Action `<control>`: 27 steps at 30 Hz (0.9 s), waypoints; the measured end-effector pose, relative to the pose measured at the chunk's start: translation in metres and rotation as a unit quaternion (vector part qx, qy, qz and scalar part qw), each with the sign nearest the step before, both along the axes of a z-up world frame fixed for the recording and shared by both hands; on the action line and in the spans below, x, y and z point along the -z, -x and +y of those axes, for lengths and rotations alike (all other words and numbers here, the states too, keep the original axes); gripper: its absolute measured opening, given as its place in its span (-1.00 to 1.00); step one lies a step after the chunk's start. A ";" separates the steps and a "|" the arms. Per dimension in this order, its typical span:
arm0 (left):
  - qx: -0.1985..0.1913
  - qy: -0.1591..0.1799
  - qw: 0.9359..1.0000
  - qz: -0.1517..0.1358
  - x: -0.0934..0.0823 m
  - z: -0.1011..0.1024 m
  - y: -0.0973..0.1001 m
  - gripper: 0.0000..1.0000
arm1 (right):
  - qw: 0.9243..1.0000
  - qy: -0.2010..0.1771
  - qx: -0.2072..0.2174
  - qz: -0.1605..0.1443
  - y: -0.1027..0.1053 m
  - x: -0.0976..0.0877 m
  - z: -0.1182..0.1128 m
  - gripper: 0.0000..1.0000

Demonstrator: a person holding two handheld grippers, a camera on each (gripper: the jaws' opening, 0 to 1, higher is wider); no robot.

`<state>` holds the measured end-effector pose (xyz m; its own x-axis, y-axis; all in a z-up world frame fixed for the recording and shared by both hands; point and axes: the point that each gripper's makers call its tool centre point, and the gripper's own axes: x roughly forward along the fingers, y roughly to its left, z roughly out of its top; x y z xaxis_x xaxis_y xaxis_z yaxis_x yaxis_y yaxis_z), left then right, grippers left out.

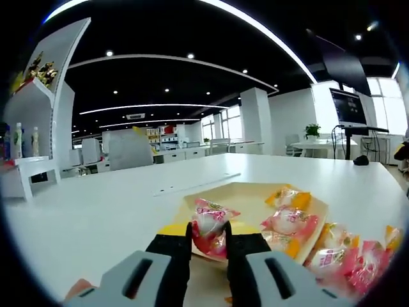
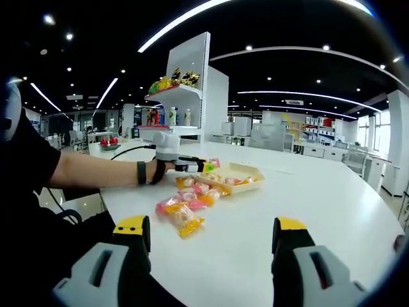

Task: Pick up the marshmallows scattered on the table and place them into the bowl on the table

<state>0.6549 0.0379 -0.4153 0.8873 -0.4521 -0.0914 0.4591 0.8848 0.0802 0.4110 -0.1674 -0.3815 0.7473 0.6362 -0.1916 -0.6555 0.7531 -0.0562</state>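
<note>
A wrapped pink-and-white marshmallow is pinched between the closed black fingers of the left gripper, held just above the near rim of a shallow pale-yellow bowl that sits on a white bench. The left gripper view shows at least three more wrapped marshmallows inside the bowl, pink and orange, and a small cluster lying on the bench beside the bowl's right side; their exact number is hard to tell there. The right gripper view looks across the bench from farther off: the bowl sits towards the far edge, with about five loose marshmallows scattered on the bench in front of it, and a person's hand holding the left gripper at the bowl. The right gripper has its two yellow-tipped fingers spread wide apart, holding nothing. A white shelf unit with bottles stands behind.
</note>
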 end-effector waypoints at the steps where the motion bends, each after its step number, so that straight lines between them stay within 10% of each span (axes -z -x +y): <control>1: 0.000 0.000 1.000 0.000 0.000 0.001 -0.002 -0.57 | 1.000 0.000 0.000 0.000 0.000 0.000 0.000 0.49; 27: 0.001 0.023 1.000 0.004 0.001 0.000 0.003 -0.36 | 1.000 0.001 -0.002 0.002 0.002 0.003 0.002 0.49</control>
<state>0.6522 0.0382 -0.4165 0.8858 -0.4575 -0.0778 0.4611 0.8866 0.0363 0.4087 -0.1650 -0.3845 0.7439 0.6390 -0.1955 -0.6590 0.7501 -0.0558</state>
